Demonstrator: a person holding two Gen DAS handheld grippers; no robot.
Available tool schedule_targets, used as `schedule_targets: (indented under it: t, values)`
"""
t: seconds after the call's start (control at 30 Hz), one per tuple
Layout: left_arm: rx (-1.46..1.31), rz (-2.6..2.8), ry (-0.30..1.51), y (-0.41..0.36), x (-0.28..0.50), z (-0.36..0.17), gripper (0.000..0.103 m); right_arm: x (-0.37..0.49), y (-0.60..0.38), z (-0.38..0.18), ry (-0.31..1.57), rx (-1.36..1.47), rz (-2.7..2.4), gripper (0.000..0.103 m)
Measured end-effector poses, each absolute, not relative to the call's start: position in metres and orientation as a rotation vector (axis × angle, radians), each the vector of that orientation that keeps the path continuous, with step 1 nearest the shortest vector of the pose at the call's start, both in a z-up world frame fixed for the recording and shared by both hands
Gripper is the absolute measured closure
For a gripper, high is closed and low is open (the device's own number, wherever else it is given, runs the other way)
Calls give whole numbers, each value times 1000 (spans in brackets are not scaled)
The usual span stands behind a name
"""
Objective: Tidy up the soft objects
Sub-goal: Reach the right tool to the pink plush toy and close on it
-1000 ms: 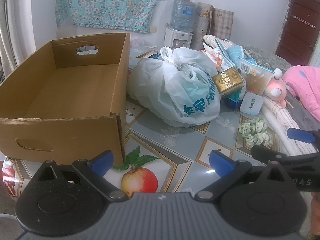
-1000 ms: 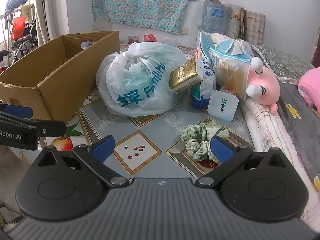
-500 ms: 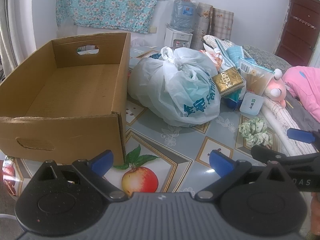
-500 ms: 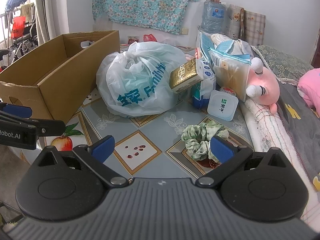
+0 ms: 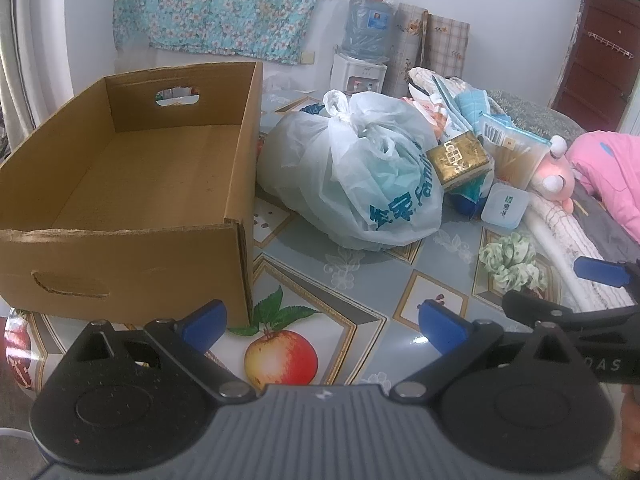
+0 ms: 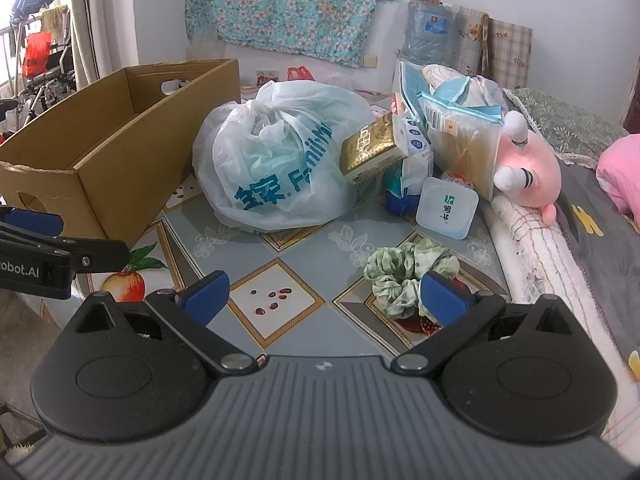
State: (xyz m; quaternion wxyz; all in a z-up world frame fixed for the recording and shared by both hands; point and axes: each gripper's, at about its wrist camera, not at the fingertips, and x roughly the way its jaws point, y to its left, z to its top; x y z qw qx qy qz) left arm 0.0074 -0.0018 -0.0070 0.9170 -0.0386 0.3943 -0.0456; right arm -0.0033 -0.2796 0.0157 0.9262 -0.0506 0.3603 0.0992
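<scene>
While nothing is yet held, both grippers hang low over the near edge of the table, jaws spread wide and empty, which reads as the stance before a first pick. On the left the box stands open-topped and bare inside, its long side running away from the viewer; it is probably meant to receive the soft things, and its spot beside the pile keeps the carry short. The left gripper faces the box's near right corner and the apple print on the cloth, near nothing graspable, so it looks held in reserve. The right gripper points at the scrunchie, a green-and-white ruffle lying loose on the near right of the table; its right pad sits just in front of the fabric, not visibly touching it. Being closest and free of the heap, the scrunchie seems the likely first choice. Farther off, the knotted bag lies in the middle, just right of the box, and a pink plush leans at the far right against packets of goods, with a gold carton propped on the bag.
</scene>
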Motion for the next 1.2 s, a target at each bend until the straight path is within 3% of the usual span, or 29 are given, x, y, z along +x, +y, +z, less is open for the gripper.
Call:
schedule_targets:
  t: [0.47, 0.77, 0.93, 1.2]
  values:
    - [-55, -115, 793, -12, 6, -6, 0, -5, -293, 11, 722, -87, 185, 1]
    - [65, -230, 730, -67, 16, 16, 0, -11, -378, 14, 620, 110, 50, 1]
    - [82, -336, 691, -102, 34, 32, 0, -9, -426, 32, 509, 208, 16, 1]
    - [125, -437, 590, -153, 63, 35, 0, 25, -471, 69, 528, 204, 68, 1]
